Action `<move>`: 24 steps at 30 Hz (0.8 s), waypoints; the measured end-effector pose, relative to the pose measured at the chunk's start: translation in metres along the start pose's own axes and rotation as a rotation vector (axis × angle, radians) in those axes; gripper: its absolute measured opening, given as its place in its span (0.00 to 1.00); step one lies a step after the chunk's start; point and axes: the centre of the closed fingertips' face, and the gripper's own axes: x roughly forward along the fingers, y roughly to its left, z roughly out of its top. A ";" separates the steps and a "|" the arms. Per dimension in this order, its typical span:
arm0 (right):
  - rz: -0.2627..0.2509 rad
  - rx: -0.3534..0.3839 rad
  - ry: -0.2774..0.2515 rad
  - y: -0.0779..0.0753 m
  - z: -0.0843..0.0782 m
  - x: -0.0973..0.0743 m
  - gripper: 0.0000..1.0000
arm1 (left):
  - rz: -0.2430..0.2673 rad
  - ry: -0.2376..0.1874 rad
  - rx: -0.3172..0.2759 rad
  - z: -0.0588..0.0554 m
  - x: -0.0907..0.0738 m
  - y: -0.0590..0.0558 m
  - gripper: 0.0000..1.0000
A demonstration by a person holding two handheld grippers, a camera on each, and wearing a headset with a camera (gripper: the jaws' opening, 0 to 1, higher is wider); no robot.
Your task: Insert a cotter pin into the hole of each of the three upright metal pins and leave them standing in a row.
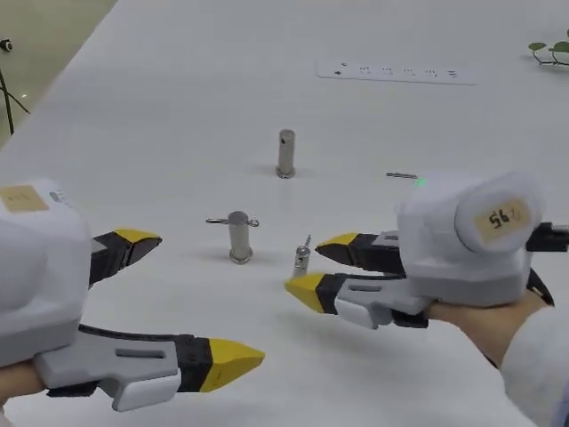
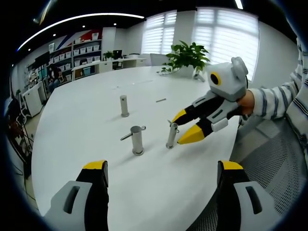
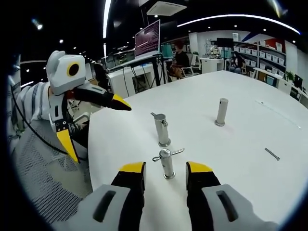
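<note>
With jaws apart on the left gripper point(image 1: 203, 297) at lower left and the right gripper point(image 1: 308, 264), astride the fitted near pin point(image 1: 302, 258) at centre, the loose cotter pin point(image 1: 402, 176) mid-right should next be fetched for the bare far pin point(image 1: 285, 154).

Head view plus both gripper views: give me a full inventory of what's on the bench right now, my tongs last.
Table: 1, white, under everything.
Far pin: 1, silver, upright, no cotter pin through it.
Middle pin: 1, silver, upright, centre.
Middle cotter pin: 1, silver, through the middle pin's top.
Near pin: 1, silver, upright, front.
Near cotter pin: 1, silver, through the near pin's top.
Loose cotter pin: 1, silver, lying right of the far pin.
Power strip: 1, white, far side.
Plant: 1, green, far right edge.
Left tongs: yellow-tipped, open, near left.
Right tongs: yellow-tipped, open, tips either side of near pin.
</note>
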 end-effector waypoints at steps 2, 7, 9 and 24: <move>-0.021 0.001 0.004 0.000 0.000 0.001 0.28 | -0.001 -0.007 -0.003 0.000 -0.001 0.001 0.93; -0.057 0.070 -0.003 0.000 -0.001 0.004 0.28 | 0.004 -0.015 0.000 0.001 -0.001 0.005 0.93; -0.075 0.077 -0.007 -0.001 0.000 0.006 0.28 | 0.004 -0.018 0.000 0.002 -0.001 0.006 0.93; -0.148 0.047 -0.013 -0.007 -0.004 0.019 0.13 | 0.030 -0.023 0.013 0.002 -0.003 0.015 0.90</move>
